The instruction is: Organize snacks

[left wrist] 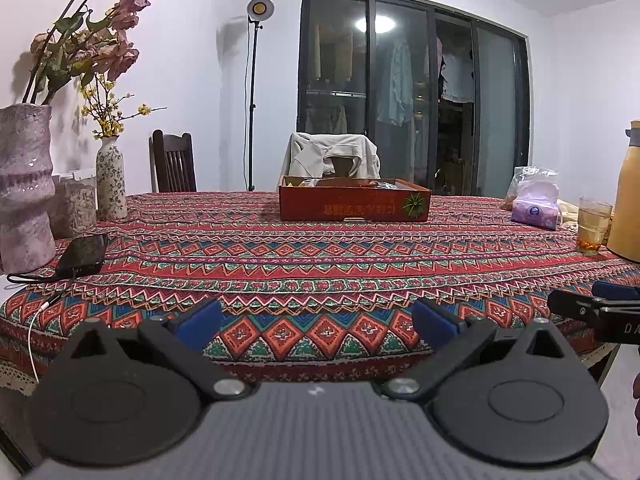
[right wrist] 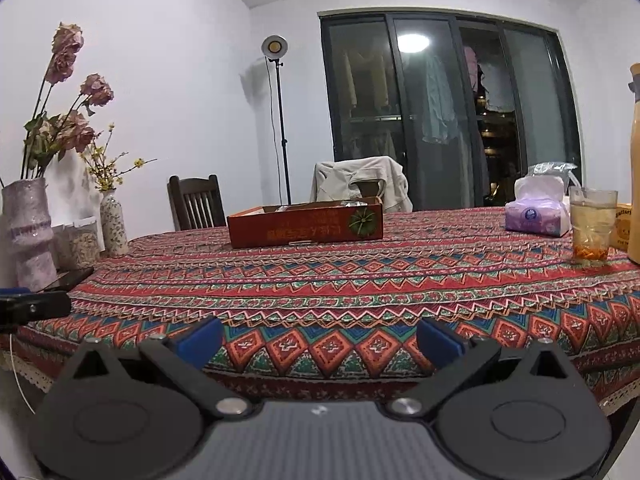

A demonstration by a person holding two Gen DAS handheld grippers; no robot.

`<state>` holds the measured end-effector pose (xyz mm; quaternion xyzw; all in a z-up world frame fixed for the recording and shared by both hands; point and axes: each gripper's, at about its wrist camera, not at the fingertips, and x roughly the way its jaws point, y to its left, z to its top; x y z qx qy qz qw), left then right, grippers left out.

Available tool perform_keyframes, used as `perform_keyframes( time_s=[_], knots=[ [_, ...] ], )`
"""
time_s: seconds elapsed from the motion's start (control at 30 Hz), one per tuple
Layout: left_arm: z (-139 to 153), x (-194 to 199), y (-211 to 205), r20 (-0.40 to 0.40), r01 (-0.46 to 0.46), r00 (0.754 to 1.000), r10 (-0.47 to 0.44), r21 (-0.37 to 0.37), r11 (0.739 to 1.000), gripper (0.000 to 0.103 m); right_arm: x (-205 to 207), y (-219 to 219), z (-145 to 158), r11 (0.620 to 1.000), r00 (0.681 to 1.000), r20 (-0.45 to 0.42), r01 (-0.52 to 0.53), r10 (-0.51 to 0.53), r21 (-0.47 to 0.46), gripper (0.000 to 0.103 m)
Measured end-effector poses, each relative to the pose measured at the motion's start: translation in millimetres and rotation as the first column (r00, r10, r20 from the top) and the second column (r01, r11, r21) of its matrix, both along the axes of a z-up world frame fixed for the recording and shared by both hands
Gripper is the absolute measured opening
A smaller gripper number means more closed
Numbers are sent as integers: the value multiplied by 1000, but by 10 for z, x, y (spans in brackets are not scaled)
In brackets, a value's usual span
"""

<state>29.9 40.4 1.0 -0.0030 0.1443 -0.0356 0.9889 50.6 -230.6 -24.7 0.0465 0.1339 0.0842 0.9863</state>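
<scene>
A shallow red cardboard box (left wrist: pixel 354 202) with snack packets inside stands at the far middle of the table; it also shows in the right wrist view (right wrist: pixel 306 228). My left gripper (left wrist: pixel 318 322) is open and empty, held at the table's near edge, far from the box. My right gripper (right wrist: pixel 320 340) is open and empty at the near edge too. The right gripper's tip shows at the right edge of the left wrist view (left wrist: pixel 596 308). The left gripper's tip shows at the left edge of the right wrist view (right wrist: pixel 32 306).
The table wears a red patterned cloth (left wrist: pixel 320 252). At left stand a large pink vase (left wrist: pixel 26 184), a small flowered vase (left wrist: pixel 110 184) and a phone on a cable (left wrist: pixel 82 254). At right are a tissue pack (right wrist: pixel 538 218), a glass of tea (right wrist: pixel 592 224) and a yellow jug (left wrist: pixel 632 200).
</scene>
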Motion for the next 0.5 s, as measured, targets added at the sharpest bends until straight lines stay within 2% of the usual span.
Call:
perform_keyframes(
  time_s=[0.5],
  knots=[
    [23,-12,6,8,-2,1000,2,7,1000,103,-6,1,-26,1000,1000,-7,-7,7,-4,103]
  ],
)
